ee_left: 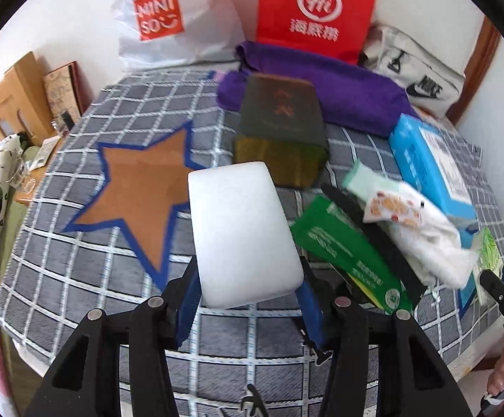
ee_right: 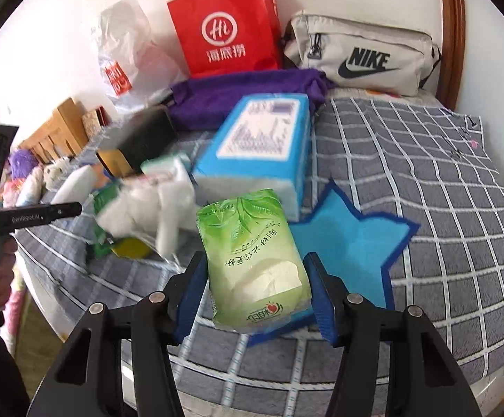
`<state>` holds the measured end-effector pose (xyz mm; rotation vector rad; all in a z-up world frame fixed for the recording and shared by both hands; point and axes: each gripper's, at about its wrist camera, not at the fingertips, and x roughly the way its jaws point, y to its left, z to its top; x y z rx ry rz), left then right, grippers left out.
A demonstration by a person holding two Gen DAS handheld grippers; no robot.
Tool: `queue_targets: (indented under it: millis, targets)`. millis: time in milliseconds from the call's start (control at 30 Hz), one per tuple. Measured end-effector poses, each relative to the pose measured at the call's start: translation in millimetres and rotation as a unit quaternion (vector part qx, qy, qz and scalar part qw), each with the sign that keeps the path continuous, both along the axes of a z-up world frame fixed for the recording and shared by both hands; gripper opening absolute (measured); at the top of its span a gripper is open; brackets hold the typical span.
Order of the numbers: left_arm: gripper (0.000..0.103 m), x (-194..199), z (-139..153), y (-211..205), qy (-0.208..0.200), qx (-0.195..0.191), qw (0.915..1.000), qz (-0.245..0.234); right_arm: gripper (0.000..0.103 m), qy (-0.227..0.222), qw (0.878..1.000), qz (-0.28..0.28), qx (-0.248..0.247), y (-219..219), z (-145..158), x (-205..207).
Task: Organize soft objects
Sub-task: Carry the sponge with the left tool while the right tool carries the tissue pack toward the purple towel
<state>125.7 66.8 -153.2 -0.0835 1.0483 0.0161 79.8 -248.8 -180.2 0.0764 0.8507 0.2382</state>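
My left gripper (ee_left: 248, 299) is shut on a white foam sponge block (ee_left: 243, 232), held above the checked cloth just right of the brown star mat (ee_left: 140, 187). My right gripper (ee_right: 257, 295) is shut on a green tissue pack (ee_right: 255, 260), held over the near edge of the blue star mat (ee_right: 352, 243). The pile of soft things lies between the stars: a white cloth (ee_left: 425, 239), a green packet (ee_left: 342, 246), a blue tissue box (ee_left: 432, 166) and a purple towel (ee_left: 352, 87).
A dark box (ee_left: 283, 128) stands behind the sponge. A Miniso bag (ee_left: 168, 17), a red paper bag (ee_left: 318, 10) and a Nike bag (ee_right: 366, 52) lean on the wall. The bed edge runs along the left, with wooden furniture (ee_left: 12, 100) beyond it.
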Motion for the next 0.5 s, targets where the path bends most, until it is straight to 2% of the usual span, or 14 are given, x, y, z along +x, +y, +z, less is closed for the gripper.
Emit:
queue_targets:
  millis: [167,300,500]
  targets:
    - [0.049,2,25,5,-0.028,-0.009,0.9995,-0.006,0.056,-0.018,1.000,-0.001,0.001,7,22,10]
    - [0.049,10,41,2,-0.045,-0.020,0.9986,-0.018,0.056,0.003,1.000,-0.007,0.011,8,35,30]
    - [0.049,30,66,-7,-0.071,-0.022,0.9968,-0.029,0.056,-0.003,1.000,-0.027,-0.003,8,55,59]
